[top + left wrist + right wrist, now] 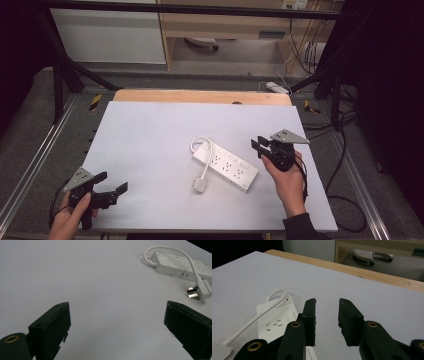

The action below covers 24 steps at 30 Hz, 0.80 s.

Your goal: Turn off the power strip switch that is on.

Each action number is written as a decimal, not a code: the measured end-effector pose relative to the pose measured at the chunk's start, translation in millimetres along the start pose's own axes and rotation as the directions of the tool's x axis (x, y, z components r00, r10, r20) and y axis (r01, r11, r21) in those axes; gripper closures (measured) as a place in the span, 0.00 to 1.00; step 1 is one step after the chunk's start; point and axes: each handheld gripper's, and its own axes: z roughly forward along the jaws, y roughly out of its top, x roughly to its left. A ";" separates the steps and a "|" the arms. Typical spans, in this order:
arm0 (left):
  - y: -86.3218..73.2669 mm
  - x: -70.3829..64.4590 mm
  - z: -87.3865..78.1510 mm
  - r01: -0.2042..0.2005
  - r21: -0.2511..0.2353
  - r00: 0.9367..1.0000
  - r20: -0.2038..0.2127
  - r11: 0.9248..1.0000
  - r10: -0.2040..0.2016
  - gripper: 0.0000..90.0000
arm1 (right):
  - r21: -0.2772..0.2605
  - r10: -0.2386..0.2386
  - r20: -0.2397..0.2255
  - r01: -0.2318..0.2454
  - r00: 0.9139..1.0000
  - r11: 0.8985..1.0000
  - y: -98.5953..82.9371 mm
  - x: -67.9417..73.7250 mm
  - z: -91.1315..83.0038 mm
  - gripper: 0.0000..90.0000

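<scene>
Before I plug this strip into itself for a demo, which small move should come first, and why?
Probably bring the left gripper toward the plug. Its jaws stand open and empty, and the plug lies loose on the table in front of the power strip, on the left gripper's side.

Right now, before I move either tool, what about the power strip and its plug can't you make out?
- Strip, right gripper view: near end hidden behind the right tool.
- Strip, left gripper view: far end cut off by the frame's right edge.
- Plug, right gripper view: cut off at the bottom-left corner, pins out of frame.
- Switch position by the red light: too small to tell.
- Plug, high view: pins too small.
</scene>
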 end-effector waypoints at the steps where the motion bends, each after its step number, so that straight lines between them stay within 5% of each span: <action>1: 0.0 0.0 0.0 -0.001 0.000 1.000 0.000 1.000 0.001 0.08 | 0.002 -0.005 -0.003 0.005 1.000 1.000 0.5 0.6 0.6 0.80; 15: -0.5 -0.2 0.8 0.001 0.004 1.000 0.000 1.000 -0.001 0.08 | 0.033 -0.008 -0.053 0.009 0.999 0.999 5.0 7.4 15.0 0.98; 24: -0.5 -0.7 0.5 -0.005 0.004 1.000 -0.002 1.000 0.005 0.08 | 0.043 -0.006 -0.079 0.009 0.997 0.999 4.4 12.6 24.7 1.00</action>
